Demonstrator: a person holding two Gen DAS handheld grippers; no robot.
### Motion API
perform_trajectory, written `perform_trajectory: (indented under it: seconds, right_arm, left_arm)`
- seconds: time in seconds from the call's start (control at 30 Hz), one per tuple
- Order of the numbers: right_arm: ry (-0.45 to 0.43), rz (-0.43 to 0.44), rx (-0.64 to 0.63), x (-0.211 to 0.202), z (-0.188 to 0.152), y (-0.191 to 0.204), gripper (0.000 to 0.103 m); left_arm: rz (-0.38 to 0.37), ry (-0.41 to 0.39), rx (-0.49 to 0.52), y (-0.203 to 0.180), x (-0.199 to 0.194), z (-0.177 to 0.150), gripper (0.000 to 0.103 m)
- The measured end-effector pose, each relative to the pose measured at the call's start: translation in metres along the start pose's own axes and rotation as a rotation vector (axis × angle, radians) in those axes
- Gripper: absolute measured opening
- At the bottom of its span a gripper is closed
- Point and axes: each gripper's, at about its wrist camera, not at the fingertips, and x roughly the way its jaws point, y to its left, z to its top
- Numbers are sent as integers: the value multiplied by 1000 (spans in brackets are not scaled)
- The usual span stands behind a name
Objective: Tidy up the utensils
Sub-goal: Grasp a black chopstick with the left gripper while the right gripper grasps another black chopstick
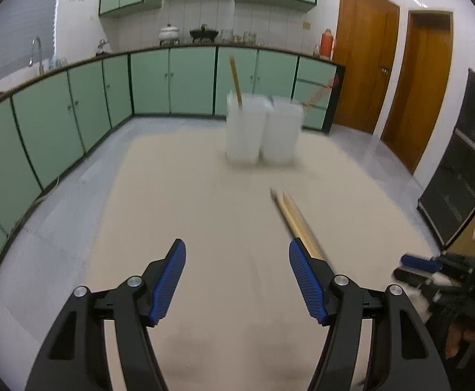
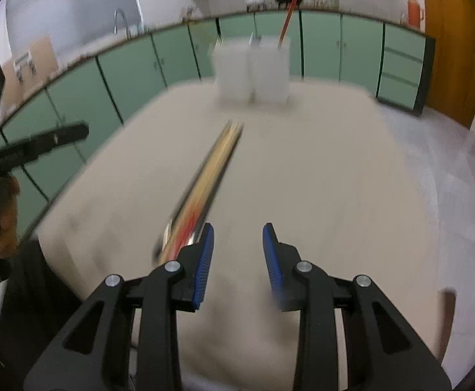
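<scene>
A bundle of chopsticks (image 1: 294, 216) lies on the beige table (image 1: 178, 195), just ahead of my left gripper's right finger. My left gripper (image 1: 237, 254) is open and empty. Two white translucent holders (image 1: 261, 130) stand side by side at the far edge; the left one holds a wooden stick (image 1: 236, 81). In the right wrist view the chopsticks (image 2: 204, 179) run from my left finger toward the holders (image 2: 252, 68), blurred. The right holder has a red-orange utensil (image 2: 286, 21). My right gripper (image 2: 238, 238) is open and empty, just right of the chopsticks.
Green cabinets (image 1: 74, 104) line the far wall and left side, with a sink tap (image 1: 37, 52). Wooden doors (image 1: 393, 75) stand at right. The other gripper (image 1: 423, 265) shows at the right edge, and at left in the right wrist view (image 2: 42, 143).
</scene>
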Motion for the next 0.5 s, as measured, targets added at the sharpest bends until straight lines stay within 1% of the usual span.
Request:
perform_trajectory:
  seconds: [0.07,0.1,0.17,0.23,0.33,0.37,0.5]
  right_arm:
    - [23,8,-15,8,-24,14,31]
    - [34,18,-20,12,-32,20,31]
    - [37,17,-65,18,-37,35,33]
    - [28,13,-116,21,-32,47,33]
    - [17,1,-131,30,-23,47,31]
    - [11,-6,-127,32,-21,45,29]
    - [4,-19,-80,30,-15,26,29]
  left_arm:
    - [12,18,1,-5,-1,-24,65]
    - [3,21,-9,-7,-4,-36,65]
    - [-9,18,-32,-9,-8,-48,65]
    - [-15,19,-40,-9,-10,-55,65]
    - [-24,21,-43,-14,-9,-62,65]
    - [-28,22,-44,-14,-8,-64,65]
    - [-56,46,-15,-32,1,-67,65]
